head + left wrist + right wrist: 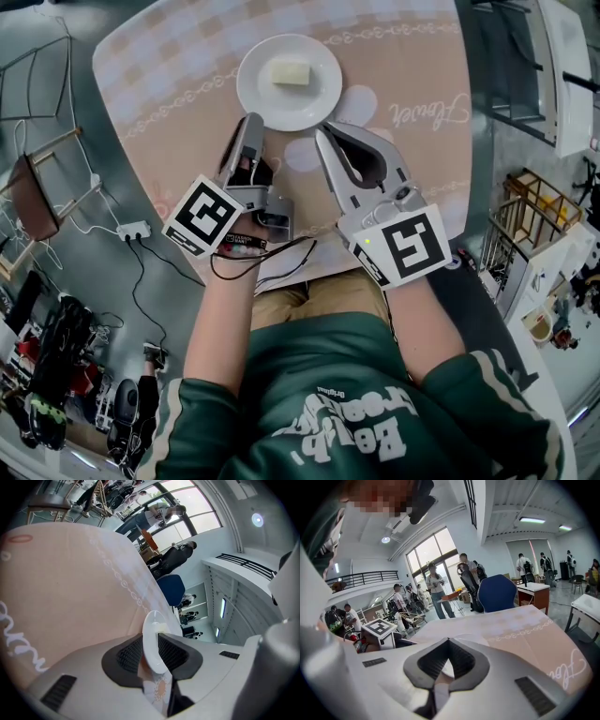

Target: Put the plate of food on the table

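Observation:
A white plate [309, 103] with a pale yellow block of food [290, 72] lies on the table [403, 66], which wears a pink patterned cloth. My left gripper [252, 122] comes in from the near left and is shut on the plate's near rim. In the left gripper view that rim [152, 632] stands edge-on between the dark pads [129, 657] of the left gripper [151, 645]. My right gripper [325, 131] rests beside the plate's near right rim. In the right gripper view the right gripper [447, 641] has its tips together and nothing shows between them.
The table's near edge runs just in front of the person's lap. A wooden chair [37, 192], a power strip [134, 229] and cables lie on the floor to the left. A wooden rack [539, 202] stands at the right. A blue chair [501, 592] and several people are beyond the table.

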`<state>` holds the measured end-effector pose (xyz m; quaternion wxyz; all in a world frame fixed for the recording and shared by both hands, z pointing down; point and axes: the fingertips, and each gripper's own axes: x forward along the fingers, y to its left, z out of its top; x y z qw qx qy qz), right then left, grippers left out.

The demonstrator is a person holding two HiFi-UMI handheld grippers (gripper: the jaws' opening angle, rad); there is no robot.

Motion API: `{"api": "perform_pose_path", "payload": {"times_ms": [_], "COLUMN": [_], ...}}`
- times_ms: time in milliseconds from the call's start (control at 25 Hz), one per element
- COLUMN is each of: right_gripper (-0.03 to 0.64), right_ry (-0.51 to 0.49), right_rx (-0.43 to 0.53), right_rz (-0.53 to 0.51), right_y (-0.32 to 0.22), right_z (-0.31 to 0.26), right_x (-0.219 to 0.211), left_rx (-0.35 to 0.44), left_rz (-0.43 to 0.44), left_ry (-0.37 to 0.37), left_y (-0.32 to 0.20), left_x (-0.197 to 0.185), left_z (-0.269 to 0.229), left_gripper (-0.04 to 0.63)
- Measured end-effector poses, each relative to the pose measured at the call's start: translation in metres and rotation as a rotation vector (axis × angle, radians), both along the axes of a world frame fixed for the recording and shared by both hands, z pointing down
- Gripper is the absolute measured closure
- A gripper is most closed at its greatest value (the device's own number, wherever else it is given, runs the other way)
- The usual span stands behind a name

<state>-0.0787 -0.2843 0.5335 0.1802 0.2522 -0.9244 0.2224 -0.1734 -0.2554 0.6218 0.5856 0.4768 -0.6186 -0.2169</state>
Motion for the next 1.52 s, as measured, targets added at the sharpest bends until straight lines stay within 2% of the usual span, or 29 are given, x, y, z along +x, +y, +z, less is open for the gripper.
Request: {"api": "perform_pose_path", "payload": {"times_ms": [360,480,560,600,1080,1320,1520], "right_gripper": [0.601,0.601,0.601,0.601,0.601,0.601,0.601], "right_ry": [0.004,0.006,0.007,0.008,0.02,0.022,0.01], "right_rx": [0.01,0.013,0.01,0.009,0.022,0.033,0.044], "right_rz": [0.012,0.018,0.019,0.02,0.042,0.043,0.038], "right_y": [0.006,0.006,0.007,0.007,0.009,0.008,0.006], "right_z": [0.0,0.0,0.0,0.001,0.001,-0.007,-0.022], "right_x": [0.006,0.007,0.008,0.008,0.012,0.014,0.015], "left_rx": [-0.003,-0.034,-0.072,-0.079,-0.06,-0.035,-0.007], "left_rz": [0.013,0.017,0.019,0.025,0.044,0.064,0.102], "left_ry": [-0.006,-0.008,-0.019,-0.024,-0.003,-0.024,-0.078], "left_y": [0.003,0.006,0.009,0.009,0.009,0.007,0.007], "left_x": [0.001,0.002,0.002,0.002,0.004,0.004,0.011], "left_z": [0.005,0.009,0.014,0.015,0.014,0.002,-0.018], "left_gripper": [0.502,0.502,0.588,0.588,0.588,0.589,0.589]}}
